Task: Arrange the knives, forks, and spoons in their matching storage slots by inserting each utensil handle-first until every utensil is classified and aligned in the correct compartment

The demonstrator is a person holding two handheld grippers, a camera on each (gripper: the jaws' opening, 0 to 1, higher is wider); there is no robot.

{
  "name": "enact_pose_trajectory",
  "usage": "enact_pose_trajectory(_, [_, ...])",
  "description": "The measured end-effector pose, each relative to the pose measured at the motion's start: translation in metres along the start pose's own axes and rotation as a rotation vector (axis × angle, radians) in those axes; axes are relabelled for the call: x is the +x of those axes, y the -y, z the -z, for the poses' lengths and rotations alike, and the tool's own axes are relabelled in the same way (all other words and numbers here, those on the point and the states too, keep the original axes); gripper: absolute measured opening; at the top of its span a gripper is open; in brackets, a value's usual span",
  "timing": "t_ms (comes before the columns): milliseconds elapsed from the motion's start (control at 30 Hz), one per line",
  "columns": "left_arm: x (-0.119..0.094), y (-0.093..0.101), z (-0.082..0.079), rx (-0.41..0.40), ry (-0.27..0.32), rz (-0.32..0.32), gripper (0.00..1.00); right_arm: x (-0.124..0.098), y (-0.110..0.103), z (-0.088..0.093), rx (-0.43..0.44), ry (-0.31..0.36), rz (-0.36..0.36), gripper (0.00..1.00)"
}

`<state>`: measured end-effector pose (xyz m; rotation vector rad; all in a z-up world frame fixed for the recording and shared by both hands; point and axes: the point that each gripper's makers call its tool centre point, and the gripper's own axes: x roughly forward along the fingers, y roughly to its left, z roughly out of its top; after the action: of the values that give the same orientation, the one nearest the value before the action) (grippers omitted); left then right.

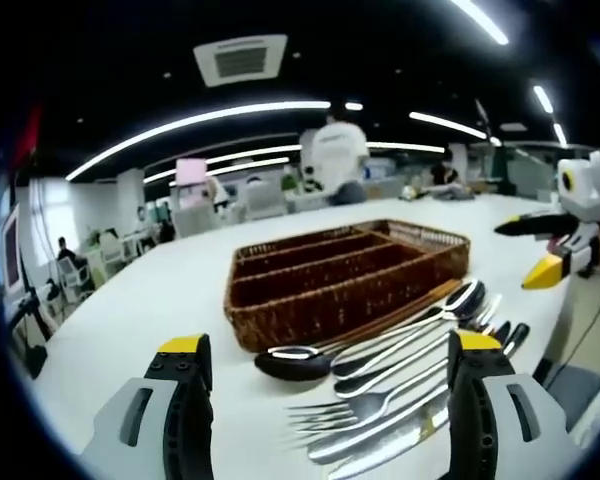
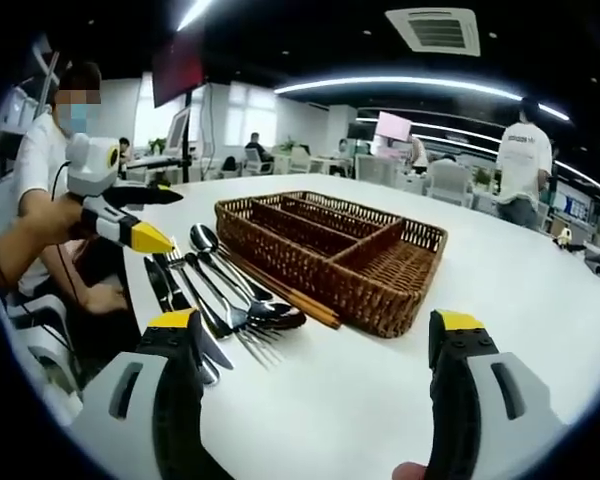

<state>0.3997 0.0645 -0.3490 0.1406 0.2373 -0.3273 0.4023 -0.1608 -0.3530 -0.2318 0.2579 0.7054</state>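
Left gripper view: left gripper (image 1: 325, 355) with its two yellow-tipped jaws spread wide, nothing between them, low over the white table (image 1: 160, 290).
Right gripper view: right gripper (image 2: 315, 335) with jaws equally wide apart and holding nothing, above bare table in front of the basket.
Other gripper: each one shows at the edge of the other's view, jaws parted, gripping nothing.
Basket: one brown wicker tray (image 1: 345, 275), divided into three long slots and one cross slot at the end; no utensils seen inside.
Utensils: a pile of cutlery (image 1: 400, 365) lies flat on the table just beside the basket's long side, overlapping.
Spoons: at least three bowls visible, one of them dark (image 1: 292, 362).
Forks: at least one (image 1: 330, 410); the exact count cannot be told.
Knives: at least one blade (image 1: 380, 440) at the near edge of the pile.
Chopsticks: a brown pair (image 2: 285, 295) between pile and basket.
Person: one sleeve and arm (image 2: 35, 215) behind the left gripper.
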Motion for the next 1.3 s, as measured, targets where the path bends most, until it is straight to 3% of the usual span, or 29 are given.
enact_pose_trajectory(500, [-0.001,0.002,0.005,0.028,-0.025,0.006,0.99,0.007,-0.012,0.004,-0.018,-0.032,-0.052,0.89])
enact_pose_trajectory(967, [-0.003,0.006,0.014,0.022,-0.046,0.031,0.98,0.011,-0.014,-0.009,-0.046,0.006,-0.063,0.79])
enact_pose_trajectory(1300, [-0.007,0.007,0.016,0.034,-0.064,0.048,0.93,0.022,-0.025,-0.002,-0.066,-0.038,-0.118,0.74])
